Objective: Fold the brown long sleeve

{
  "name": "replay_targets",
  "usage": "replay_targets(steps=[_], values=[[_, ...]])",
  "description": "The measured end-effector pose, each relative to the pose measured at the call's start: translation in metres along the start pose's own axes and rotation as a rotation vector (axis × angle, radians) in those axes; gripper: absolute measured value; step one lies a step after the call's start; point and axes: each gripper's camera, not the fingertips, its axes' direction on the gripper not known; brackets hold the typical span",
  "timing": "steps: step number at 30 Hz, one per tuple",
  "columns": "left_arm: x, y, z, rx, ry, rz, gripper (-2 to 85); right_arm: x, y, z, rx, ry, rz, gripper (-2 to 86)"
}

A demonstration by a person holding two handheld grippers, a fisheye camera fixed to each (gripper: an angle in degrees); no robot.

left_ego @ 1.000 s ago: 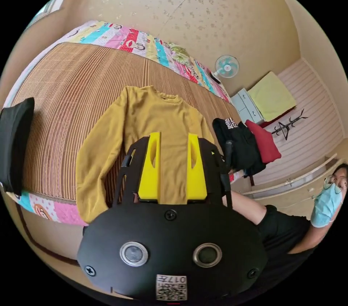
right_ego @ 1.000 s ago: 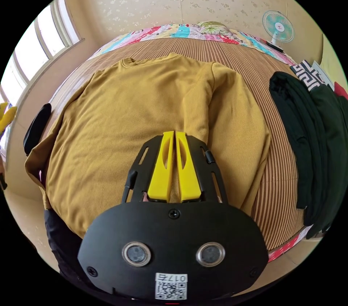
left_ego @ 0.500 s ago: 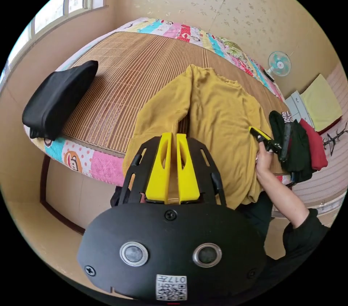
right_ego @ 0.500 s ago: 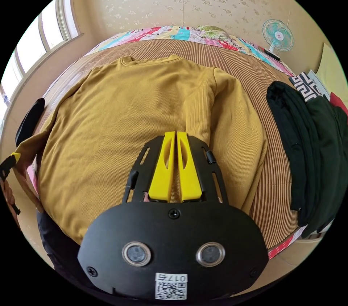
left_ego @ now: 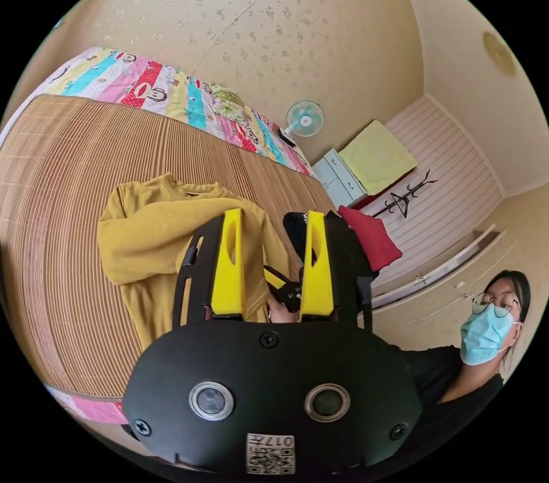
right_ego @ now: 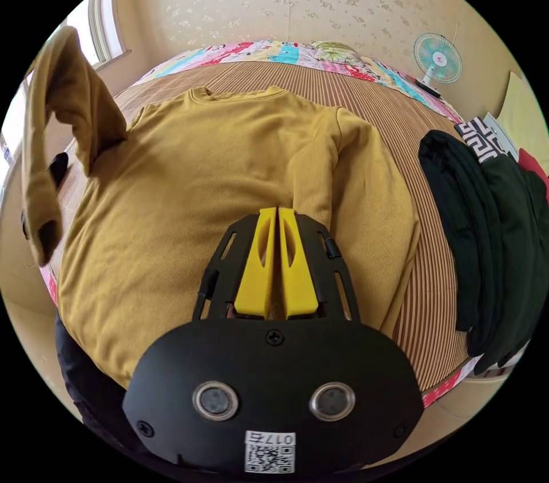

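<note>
My right gripper [right_ego: 277, 214] is clenched, its jaws pressed together over the hem of the brown long sleeve [right_ego: 229, 174]; whether they pinch cloth I cannot tell. My left gripper [left_ego: 273, 220] stands released, jaws wide apart and holding nothing. The shirt lies flat on the striped mat [right_ego: 400, 111], one sleeve [right_ego: 63, 123] up in the air, dark folded clothes [right_ego: 492, 231] just beside it.
</note>
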Motion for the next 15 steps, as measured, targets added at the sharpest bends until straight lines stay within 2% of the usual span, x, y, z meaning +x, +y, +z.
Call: replay_targets(steps=[6,9,13,15], values=[[-0.068,0.098,0.028,0.041,-0.281,-0.120,12.4,0.003,-0.002,0.005,0.001,0.010,-0.004,0.6],[-0.089,0.142,0.049,-0.036,-0.440,-0.123,12.4,0.005,-0.004,0.007,0.000,0.017,-0.007,0.7],[-0.098,0.198,0.098,-0.104,-0.845,0.037,8.8,0.009,-0.007,0.010,0.000,0.023,-0.010,0.7],[-0.099,0.213,0.104,-0.044,-0.841,0.072,7.9,0.011,-0.009,0.012,-0.004,0.024,-0.010,0.8]])
